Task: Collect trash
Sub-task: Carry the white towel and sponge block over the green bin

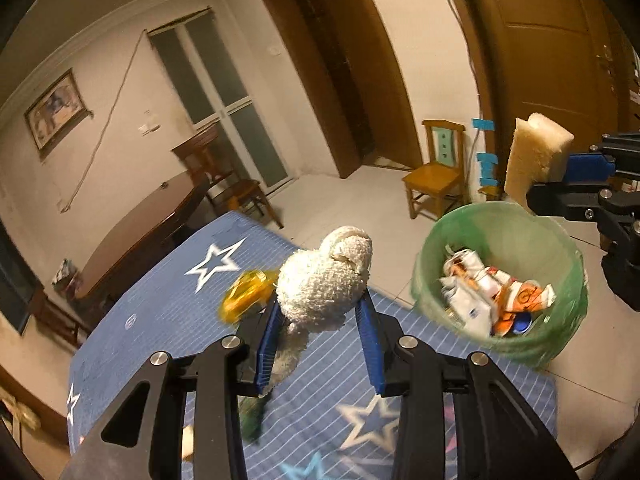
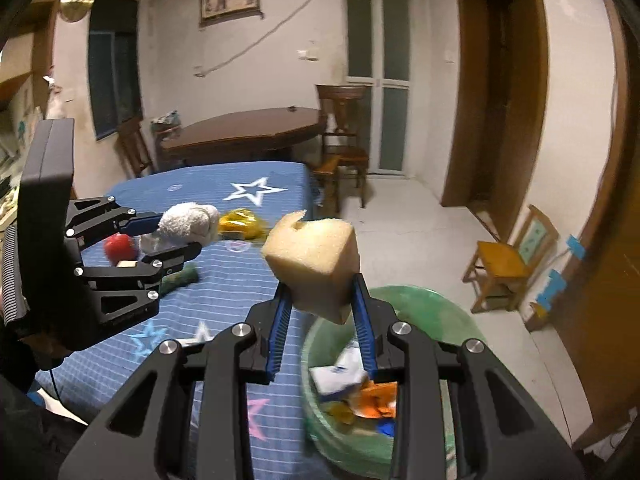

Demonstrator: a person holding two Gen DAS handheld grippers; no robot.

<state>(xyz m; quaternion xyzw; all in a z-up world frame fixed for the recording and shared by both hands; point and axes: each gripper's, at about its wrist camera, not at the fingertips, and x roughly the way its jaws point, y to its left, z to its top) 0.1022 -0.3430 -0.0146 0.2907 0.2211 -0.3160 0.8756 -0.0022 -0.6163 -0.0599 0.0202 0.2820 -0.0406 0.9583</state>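
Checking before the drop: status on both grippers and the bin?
Left gripper shut on white cloth. Right gripper shut on sponge. Green bin beside table, part full. Nothing in the way.

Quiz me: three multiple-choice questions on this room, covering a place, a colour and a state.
1. Where is the green-lined round trash bin? A on the blue star-patterned cloth B on the floor beside it C on the small wooden chair
2. Colour of the foam sponge block? A pale yellow B red C black
3. The fluffy white rag is: A lying loose B in the bin C gripped by the left gripper fingers

B: tiles under it. A: cream foam. C: blue pads press it.
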